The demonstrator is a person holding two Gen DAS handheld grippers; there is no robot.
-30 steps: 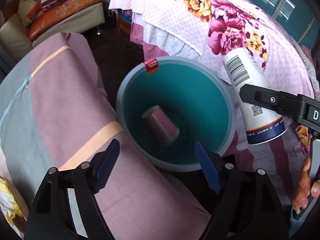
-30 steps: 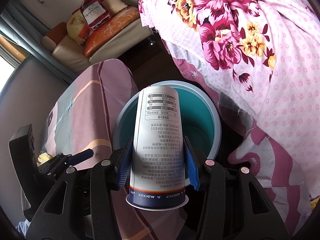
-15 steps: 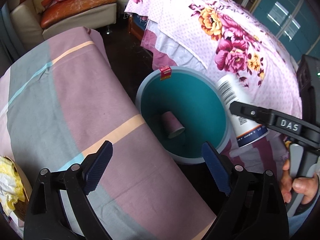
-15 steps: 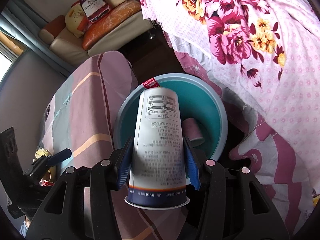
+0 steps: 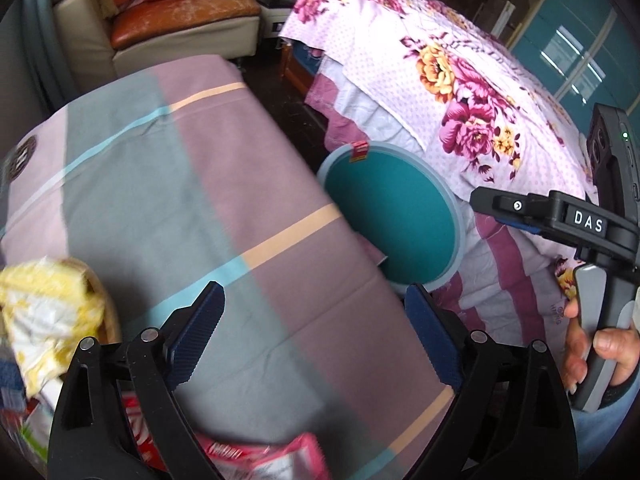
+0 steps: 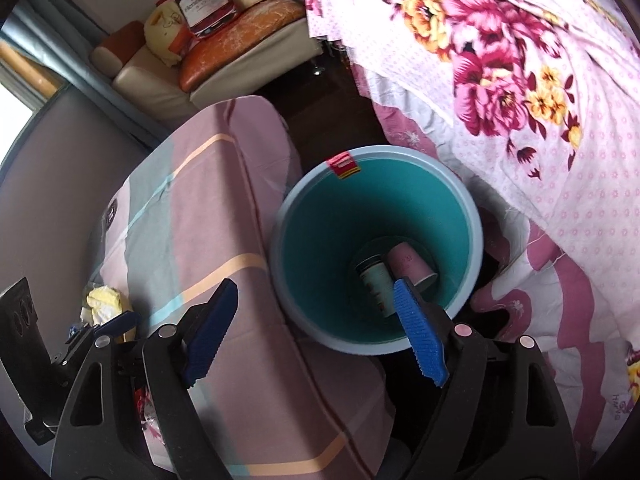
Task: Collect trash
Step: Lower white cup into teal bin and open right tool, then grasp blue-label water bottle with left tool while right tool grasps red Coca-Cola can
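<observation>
Above the bin, right gripper jaws opening, empty, left gripper seemingly spread.

A floral bedspread is draping over a bed, beside a striped pink and grey cloth; a cream sofa is sitting behind.

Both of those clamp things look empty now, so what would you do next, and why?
Probably swing the left tool toward the crumpled yellow-and-white wrapper on the striped cloth: it is empty, and two containers already lie in the teal round bin. The right tool is opening with nothing between its fingers.
</observation>
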